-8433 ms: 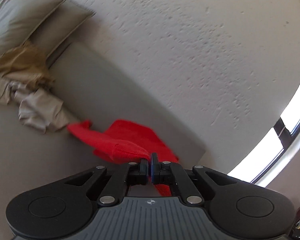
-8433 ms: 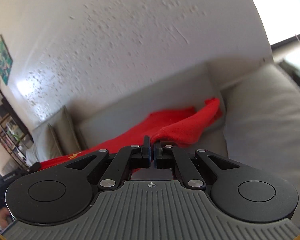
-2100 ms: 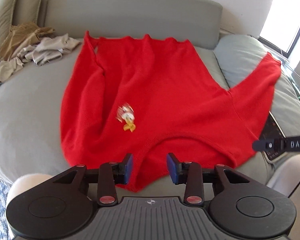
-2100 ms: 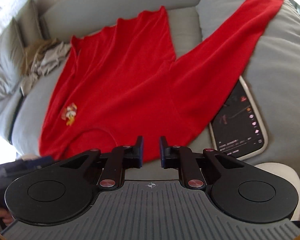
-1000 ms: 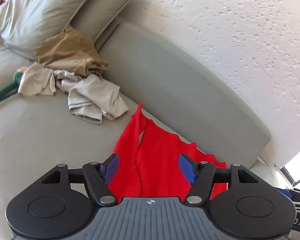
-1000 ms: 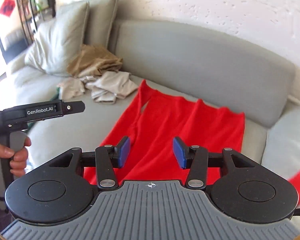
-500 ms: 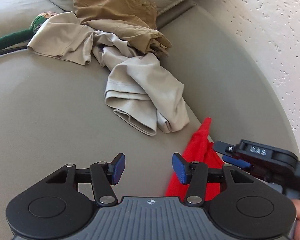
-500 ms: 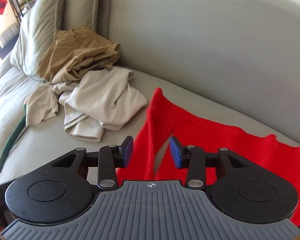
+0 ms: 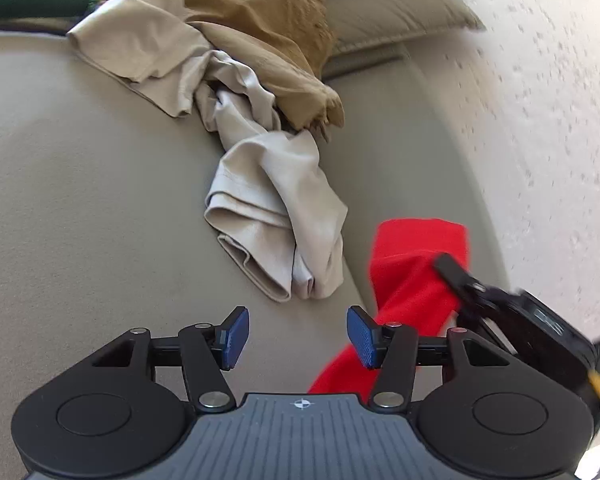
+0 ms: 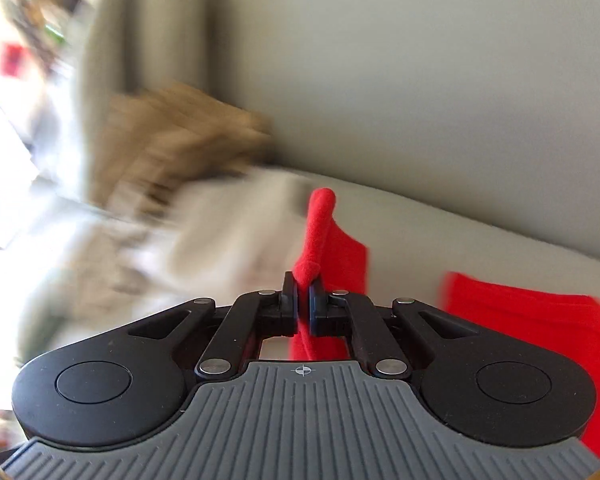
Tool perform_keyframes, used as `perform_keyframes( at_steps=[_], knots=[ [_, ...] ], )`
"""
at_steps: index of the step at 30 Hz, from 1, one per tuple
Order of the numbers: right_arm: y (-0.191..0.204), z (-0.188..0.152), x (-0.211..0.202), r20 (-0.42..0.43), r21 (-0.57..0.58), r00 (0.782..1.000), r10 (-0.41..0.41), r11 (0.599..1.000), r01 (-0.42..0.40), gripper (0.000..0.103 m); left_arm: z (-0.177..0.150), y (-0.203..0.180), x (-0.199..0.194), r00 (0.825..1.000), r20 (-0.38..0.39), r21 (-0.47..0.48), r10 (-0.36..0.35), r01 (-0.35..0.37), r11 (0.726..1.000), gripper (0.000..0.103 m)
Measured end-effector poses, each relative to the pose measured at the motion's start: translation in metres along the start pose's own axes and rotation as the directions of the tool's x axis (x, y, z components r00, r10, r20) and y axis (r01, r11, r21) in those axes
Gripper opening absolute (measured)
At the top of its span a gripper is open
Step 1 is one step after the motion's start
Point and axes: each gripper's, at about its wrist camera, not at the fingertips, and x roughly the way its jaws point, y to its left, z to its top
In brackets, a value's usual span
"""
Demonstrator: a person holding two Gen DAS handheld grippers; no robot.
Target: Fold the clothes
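- Right wrist view is pretty smeared, but the right gripper (image 10: 303,285) has its jaws pinched tight on a corner of the bright red knit garment (image 10: 324,236), and that corner stands up off the grey fabric sofa (image 10: 380,80).
- More red cloth lies flat on the seat, just right of the pinched corner.
- Left gripper (image 9: 296,338) is spread wide with nothing in it, hovering over bare seat just left of the red piece.
- Crumpled beige clothes (image 9: 276,208) and a tan brown bundle (image 9: 268,28) sit further back from the red one, clearly not folded.
- My guess: one fold on the red garment is underway, with the rest of that pile left to do.
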Motion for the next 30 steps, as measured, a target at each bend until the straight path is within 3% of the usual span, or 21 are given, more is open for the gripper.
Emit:
perform_keyframes(
  at_steps=[1, 2, 6, 9, 10, 13, 15, 17, 20, 21, 22, 23, 24, 26, 27, 30],
  knots=[
    [-0.001, 0.003, -0.015, 0.031, 0.047, 0.989, 0.146, 0.988, -0.148, 0.005, 0.004, 0.005, -0.004, 1.000, 0.018, -0.045, -0.022, 0.023, 0.999, 0.052],
    [-0.005, 0.003, -0.022, 0.045, 0.085, 0.976, 0.215, 0.972, -0.218, 0.005, 0.007, 0.010, -0.007, 0.999, 0.037, -0.082, -0.039, 0.042, 0.996, 0.053],
    [-0.035, -0.012, -0.009, -0.019, 0.213, 0.990, 0.139, 0.968, -0.131, 0.005, 0.006, 0.009, -0.005, 0.999, 0.034, -0.062, -0.022, 0.024, 0.998, 0.054],
    [-0.058, -0.022, 0.001, -0.073, 0.303, 0.994, 0.086, 0.951, -0.060, 0.005, 0.007, 0.014, 0.003, 0.995, -0.003, -0.115, -0.100, 0.099, 0.988, 0.054],
    [-0.061, -0.025, 0.002, -0.079, 0.315, 0.992, 0.100, 0.946, -0.070, 0.005, 0.008, 0.016, 0.004, 0.991, -0.004, -0.133, -0.133, 0.132, 0.982, 0.054],
    [-0.044, -0.027, -0.004, -0.060, 0.252, 0.966, 0.251, 0.940, -0.229, 0.005, 0.011, 0.020, 0.005, 0.975, 0.007, -0.169, -0.224, 0.222, 0.960, 0.054],
    [-0.028, -0.023, -0.015, -0.069, 0.205, 0.921, 0.384, 0.909, -0.363, 0.005, 0.012, 0.027, 0.005, 0.955, 0.016, -0.229, -0.295, 0.291, 0.929, 0.056],
    [-0.014, -0.018, -0.027, -0.074, 0.186, 0.861, 0.504, 0.855, -0.484, 0.005, 0.011, 0.035, 0.010, 0.915, 0.033, -0.320, -0.403, 0.392, 0.863, 0.058],
    [0.001, -0.015, -0.041, -0.083, 0.186, 0.775, 0.626, 0.774, -0.605, 0.005, 0.007, 0.038, 0.023, 0.821, 0.052, -0.414, -0.569, 0.536, 0.736, 0.058],
    [0.005, -0.016, -0.043, -0.095, 0.191, 0.760, 0.644, 0.761, -0.621, 0.005, 0.004, 0.035, 0.027, 0.778, 0.055, -0.429, -0.625, 0.584, 0.689, 0.057],
    [0.008, -0.019, -0.045, -0.112, 0.194, 0.757, 0.644, 0.761, -0.619, 0.005, 0.002, 0.032, 0.030, 0.736, 0.057, -0.438, -0.675, 0.626, 0.645, 0.057],
    [0.011, -0.022, -0.046, -0.130, 0.196, 0.754, 0.644, 0.762, -0.617, 0.005, 0.002, 0.028, 0.030, 0.703, 0.058, -0.439, -0.709, 0.656, 0.614, 0.055],
    [0.013, -0.024, -0.046, -0.146, 0.199, 0.755, 0.639, 0.767, -0.611, 0.005, 0.001, 0.024, 0.030, 0.682, 0.057, -0.430, -0.729, 0.676, 0.598, 0.052],
    [0.011, -0.027, -0.047, -0.156, 0.215, 0.761, 0.629, 0.774, -0.595, 0.005, 0.002, 0.019, 0.027, 0.667, 0.046, -0.416, -0.744, 0.690, 0.593, 0.045],
    [0.008, -0.028, -0.050, -0.151, 0.226, 0.763, 0.629, 0.773, -0.593, 0.005, 0.002, 0.017, 0.026, 0.663, 0.041, -0.411, -0.748, 0.693, 0.592, 0.037],
    [0.000, -0.025, -0.058, -0.120, 0.247, 0.774, 0.621, 0.774, -0.583, 0.005, 0.004, 0.011, 0.021, 0.669, 0.027, -0.394, -0.743, 0.690, 0.607, 0.018]
  ],
)
